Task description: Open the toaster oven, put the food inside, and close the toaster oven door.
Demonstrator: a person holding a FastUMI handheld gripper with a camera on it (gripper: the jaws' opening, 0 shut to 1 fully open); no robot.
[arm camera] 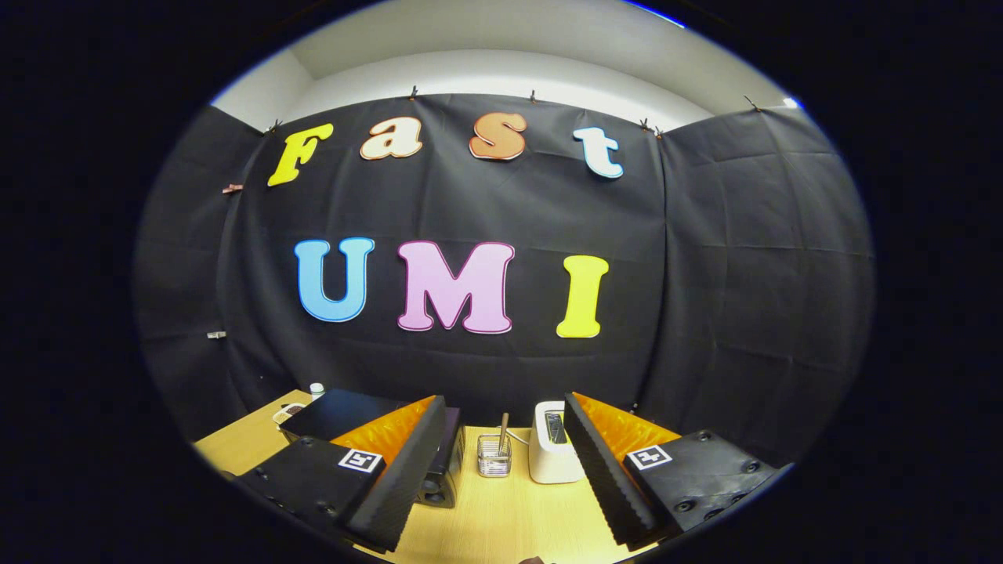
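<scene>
Table (pixel 501 525): runs ahead to the booth wall
Gripper (pixel 501 486): fingers spread wide apart, nothing between them
Toaster oven (pixel 353 413): beyond the left finger
Wire holder (pixel 494 456): ahead between the fingers
Toaster (pixel 551 446): just right of the wire holder, beside the right finger
Small bottle (pixel 316 389): behind the toaster oven, by the wall

The one camera rides on the tongs (pixel 501 470), looking forward along their two spread fingers from above the table (pixel 501 521), facing the booth's black cloth wall (pixel 705 298); the white toaster (pixel 552 442) stands just beyond the fingers, nearer than the wall
</scene>
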